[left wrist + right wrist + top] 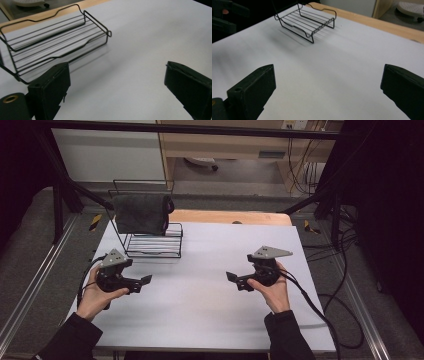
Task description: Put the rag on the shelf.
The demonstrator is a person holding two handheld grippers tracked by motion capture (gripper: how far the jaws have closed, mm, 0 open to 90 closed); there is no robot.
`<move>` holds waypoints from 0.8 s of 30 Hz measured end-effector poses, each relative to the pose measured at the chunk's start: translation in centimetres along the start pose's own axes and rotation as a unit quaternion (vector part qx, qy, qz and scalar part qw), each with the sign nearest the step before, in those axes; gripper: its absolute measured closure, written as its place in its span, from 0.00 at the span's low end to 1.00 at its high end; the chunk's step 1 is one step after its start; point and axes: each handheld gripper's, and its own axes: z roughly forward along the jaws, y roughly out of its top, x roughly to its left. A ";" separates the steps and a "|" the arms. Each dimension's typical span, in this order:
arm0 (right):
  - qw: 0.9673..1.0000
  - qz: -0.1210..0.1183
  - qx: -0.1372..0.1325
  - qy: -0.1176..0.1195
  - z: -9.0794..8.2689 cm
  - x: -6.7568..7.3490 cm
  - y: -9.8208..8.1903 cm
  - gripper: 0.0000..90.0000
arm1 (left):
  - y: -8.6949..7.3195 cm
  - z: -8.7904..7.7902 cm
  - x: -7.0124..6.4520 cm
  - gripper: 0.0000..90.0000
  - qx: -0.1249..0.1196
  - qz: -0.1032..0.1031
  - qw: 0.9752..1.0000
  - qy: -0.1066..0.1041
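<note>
Towel (pixel 141 213): dark cloth draped over the top rail of the wire rack (pixel 150 240), at about eleven o'clock on the desk (pixel 210 305), hanging down at the rack's back.
Long axis: the towel's hanging edge runs left to right along the rail, roughly nine to three o'clock.
Left tool (pixel 145 281): jaws wide apart, nothing between them; the rack's wire shelf (pixel 50 45) lies just ahead of it, near twelve o'clock from the hand.
Right tool (pixel 231 277): jaws wide apart, nothing between them; the rack (pixel 307 23) sits well off, toward ten o'clock.
Nearer hand: the left, clearly.
Likely next move: my guess is a reach up and forward to the cloth, left tool leading.
</note>
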 end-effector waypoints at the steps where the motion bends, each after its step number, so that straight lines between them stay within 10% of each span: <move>1: 1.000 0.003 0.002 -0.001 -0.1 -0.3 -0.7 0.01 | -0.2 0.1 -0.2 0.08 -0.001 0.000 1.000 -0.002; 24: 0.998 0.037 0.037 -0.026 -2.6 -4.7 -10.5 0.01 | -5.9 1.5 -0.4 0.08 0.020 0.004 1.000 -0.022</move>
